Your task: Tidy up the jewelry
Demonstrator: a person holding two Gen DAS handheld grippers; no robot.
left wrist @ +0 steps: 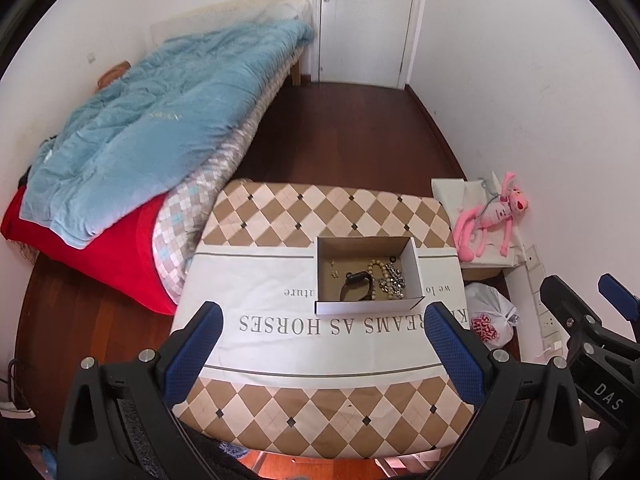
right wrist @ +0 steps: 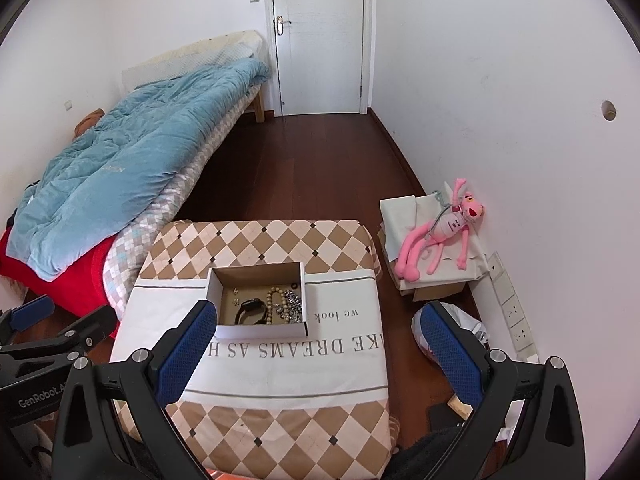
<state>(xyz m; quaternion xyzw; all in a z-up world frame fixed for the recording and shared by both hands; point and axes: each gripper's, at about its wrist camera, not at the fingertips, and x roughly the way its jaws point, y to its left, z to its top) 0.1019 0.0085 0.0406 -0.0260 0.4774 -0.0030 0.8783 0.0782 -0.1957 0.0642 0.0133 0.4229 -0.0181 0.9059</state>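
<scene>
A small open cardboard box (left wrist: 414, 270) (right wrist: 214, 284) stands on a table under a checked cloth (left wrist: 280, 344) (right wrist: 280, 364). In it lie a black watch (left wrist: 355, 285) (right wrist: 251, 311), a beige bead bracelet (left wrist: 378, 270) (right wrist: 275, 298), a sparkly silver piece (left wrist: 394, 280) (right wrist: 294, 306), a small black ring (left wrist: 392, 259) (right wrist: 294, 285) and tiny earrings (left wrist: 333, 270) (right wrist: 235, 296). My left gripper (left wrist: 322, 330) is open and empty, held above the table's near half. My right gripper (right wrist: 320, 330) is open and empty, to the right of the box.
A bed with a blue quilt (left wrist: 160, 128) (right wrist: 132, 164) and red blanket (left wrist: 120, 256) runs along the left. A pink plush toy (left wrist: 492, 216) (right wrist: 440, 232) lies on a box at the right wall. A plastic bag (left wrist: 490, 320) sits on the wooden floor. A white door (right wrist: 320, 36) is at the back.
</scene>
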